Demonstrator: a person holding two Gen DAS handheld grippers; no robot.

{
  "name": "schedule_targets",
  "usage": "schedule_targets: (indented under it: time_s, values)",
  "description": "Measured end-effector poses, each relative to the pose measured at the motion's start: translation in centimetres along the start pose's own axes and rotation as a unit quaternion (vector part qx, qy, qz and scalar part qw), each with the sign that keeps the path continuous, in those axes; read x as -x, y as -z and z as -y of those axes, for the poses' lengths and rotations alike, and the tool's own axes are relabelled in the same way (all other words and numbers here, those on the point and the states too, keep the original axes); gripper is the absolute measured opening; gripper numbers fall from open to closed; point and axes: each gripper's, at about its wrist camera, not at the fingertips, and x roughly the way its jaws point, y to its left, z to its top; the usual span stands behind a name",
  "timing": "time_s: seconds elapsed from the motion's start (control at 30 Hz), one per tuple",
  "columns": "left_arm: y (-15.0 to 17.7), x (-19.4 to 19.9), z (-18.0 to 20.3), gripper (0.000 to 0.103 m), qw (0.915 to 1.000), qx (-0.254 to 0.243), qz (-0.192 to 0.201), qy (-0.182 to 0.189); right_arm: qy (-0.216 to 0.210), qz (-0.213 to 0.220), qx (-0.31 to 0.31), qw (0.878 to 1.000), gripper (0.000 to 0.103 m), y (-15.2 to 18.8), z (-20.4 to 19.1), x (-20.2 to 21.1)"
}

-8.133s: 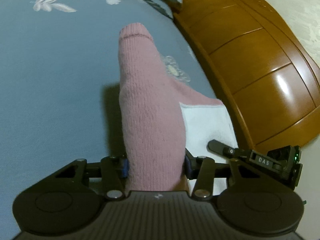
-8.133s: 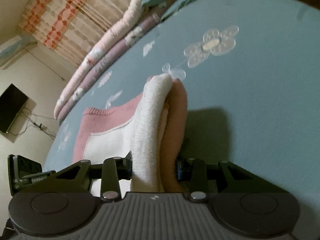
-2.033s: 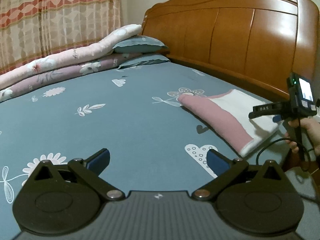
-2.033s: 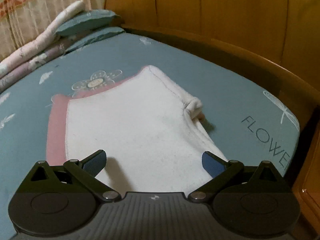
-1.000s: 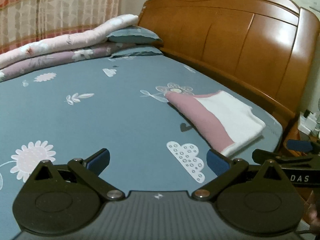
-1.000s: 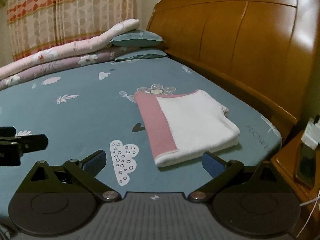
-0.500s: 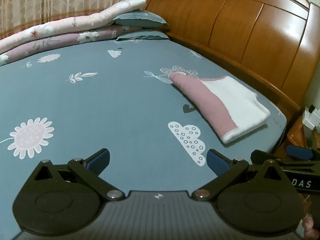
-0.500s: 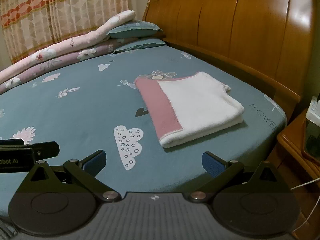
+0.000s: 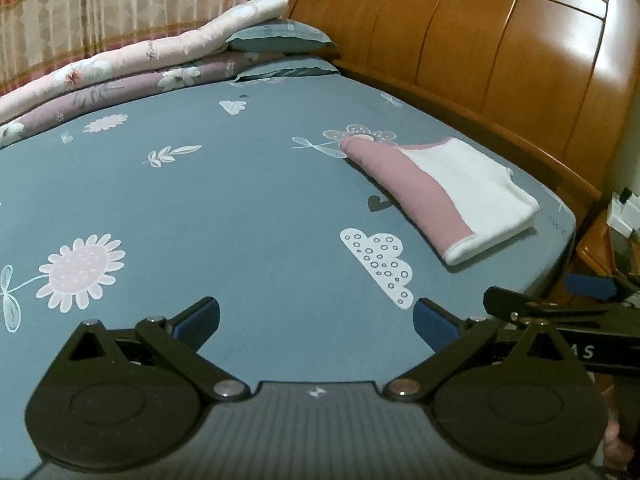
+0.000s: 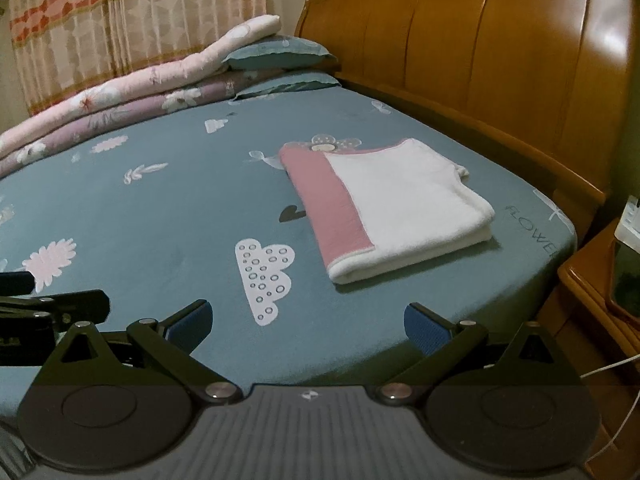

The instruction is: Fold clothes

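A pink and white garment (image 9: pixel 448 192) (image 10: pixel 384 204) lies folded into a flat rectangle on the blue-grey patterned bed sheet (image 9: pixel 240 208) (image 10: pixel 160 216), near the wooden headboard. My left gripper (image 9: pixel 316 320) is open and holds nothing, well back from the garment over the near part of the bed. My right gripper (image 10: pixel 306 320) is also open and holds nothing, near the bed's edge in front of the garment. Each gripper shows at the side of the other's view.
The wooden headboard (image 9: pixel 500 68) (image 10: pixel 480 52) runs along the right. Rolled quilts (image 9: pixel 132 76) and pillows (image 10: pixel 280 56) lie at the far end below a curtain (image 10: pixel 120 20). A wooden nightstand (image 10: pixel 600 280) stands beside the bed at the right.
Both grippers let go of the garment, which now lies folded flat. They have since drawn back from it, and over the last second the views shifted only slightly.
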Motion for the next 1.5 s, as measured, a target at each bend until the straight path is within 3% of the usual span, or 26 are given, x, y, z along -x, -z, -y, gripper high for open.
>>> schedule_targets:
  time_s: [1.5]
  values:
    - [0.41,0.68,0.35,0.102,1.0000,-0.006,0.004,-0.005,0.008,0.004,0.019,1.000,0.103,0.28,-0.92,0.46]
